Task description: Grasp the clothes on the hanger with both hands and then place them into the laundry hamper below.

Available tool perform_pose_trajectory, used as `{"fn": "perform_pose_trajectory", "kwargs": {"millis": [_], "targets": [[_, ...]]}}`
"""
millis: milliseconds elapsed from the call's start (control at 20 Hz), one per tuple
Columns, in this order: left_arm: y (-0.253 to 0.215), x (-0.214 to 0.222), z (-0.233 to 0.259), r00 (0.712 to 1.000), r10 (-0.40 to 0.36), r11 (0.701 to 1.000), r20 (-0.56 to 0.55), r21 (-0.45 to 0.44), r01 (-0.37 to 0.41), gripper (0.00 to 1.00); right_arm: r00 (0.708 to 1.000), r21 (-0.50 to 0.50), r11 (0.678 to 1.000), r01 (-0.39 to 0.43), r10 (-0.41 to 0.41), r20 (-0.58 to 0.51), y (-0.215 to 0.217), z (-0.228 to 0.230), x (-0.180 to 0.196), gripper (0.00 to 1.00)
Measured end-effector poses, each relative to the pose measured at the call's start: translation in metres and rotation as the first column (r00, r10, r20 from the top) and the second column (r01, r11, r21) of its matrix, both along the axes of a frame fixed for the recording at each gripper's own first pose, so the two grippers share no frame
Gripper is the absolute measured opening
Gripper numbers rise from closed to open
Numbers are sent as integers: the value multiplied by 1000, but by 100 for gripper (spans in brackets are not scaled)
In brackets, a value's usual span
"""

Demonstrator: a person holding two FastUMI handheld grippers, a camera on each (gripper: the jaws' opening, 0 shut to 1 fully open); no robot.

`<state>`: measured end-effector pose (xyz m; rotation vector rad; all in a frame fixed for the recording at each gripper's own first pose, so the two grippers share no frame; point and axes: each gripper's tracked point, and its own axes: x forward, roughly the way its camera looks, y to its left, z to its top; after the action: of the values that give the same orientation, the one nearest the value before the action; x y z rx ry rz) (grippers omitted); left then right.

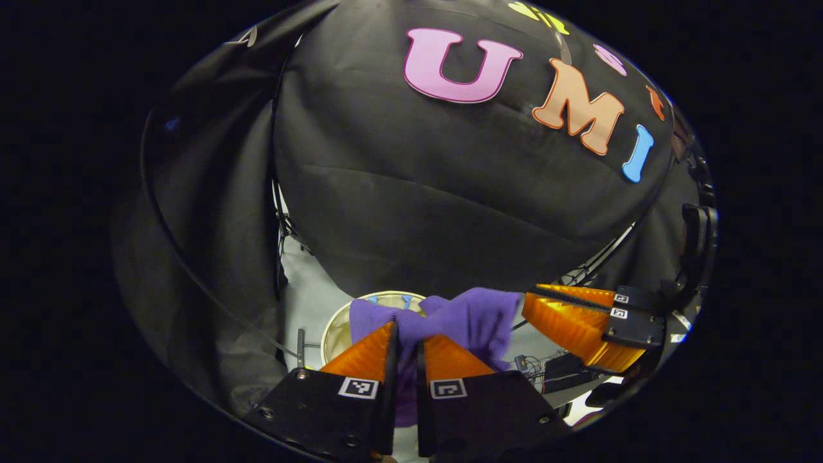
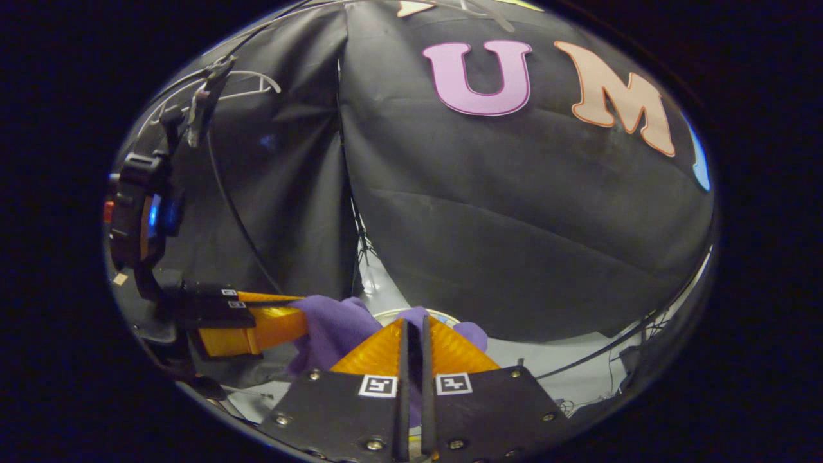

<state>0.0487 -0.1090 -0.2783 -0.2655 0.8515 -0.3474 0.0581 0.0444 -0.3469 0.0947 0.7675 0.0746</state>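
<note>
Left gripper view showed the left gripper [image 1: 406, 341] at the bottom of the picture, its two orange fingers drawn close together with a fold of the purple garment [image 1: 472, 318] pinched between them; purple cloth filled the narrow slot between the fingers and ran down toward the black finger mounts. The garment spread from those fingertips across to the right gripper [image 1: 533, 308], which came in from the right side with its orange fingers together on the cloth's far edge. Behind and below the stretched garment sat the round pale rim of the laundry hamper [image 1: 334, 328], partly covered by the cloth, on a light floor [image 1: 308, 289] in front of the black cloth wall [image 1: 450, 212]. Right gripper view showed the right gripper [image 2: 411, 331] at the bottom, its orange fingers nearly touching and clamped on the purple garment [image 2: 334, 325], a little of which bulged to either side of the tips. The left gripper [image 2: 302, 315] reached in from the left, its fingers closed on the other end of the cloth. A sliver of the hamper's rim [image 2: 386, 313] showed just behind the garment.
</note>
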Motion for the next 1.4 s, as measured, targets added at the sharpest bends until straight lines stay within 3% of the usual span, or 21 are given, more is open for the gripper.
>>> {"fn": "perform_pose_trajectory", "kwargs": {"millis": [50,100,200,250,700,1000,1300,1350,1400], "targets": [[-1,3,1,1000,3,1000,12,-4,-3,22,1000,-2,1000,-1,1,1,0,1,1,8],[-1,6,3,1000,2,1000,18,-2,-2,18,1000,-5,1000,-5,5,2,0,0,-1,8],[3,9,5,1000,-1,1000,27,7,1,20,1000,-10,1000,-9,9,1,-2,1,1,8],[6,9,4,1000,0,1000,29,7,0,28,1000,-9,1000,-9,9,0,-1,0,2,8],[4,15,27,997,1,1000,78,-3,-1,28,1000,-1,1000,9,-9,23,-3,18,6,8],[-7,39,86,977,-1,1000,212,-24,6,28,983,-16,994,104,-101,151,-39,79,33,8],[-19,60,161,929,-1,997,369,-71,30,29,934,-34,985,171,-151,324,-73,162,59,8],[-20,61,175,920,2,997,392,-74,29,45,923,-38,984,177,-153,353,-75,179,60,10],[-21,65,188,908,10,997,418,-76,24,38,913,-43,982,181,-152,378,-78,192,62,15]]}}
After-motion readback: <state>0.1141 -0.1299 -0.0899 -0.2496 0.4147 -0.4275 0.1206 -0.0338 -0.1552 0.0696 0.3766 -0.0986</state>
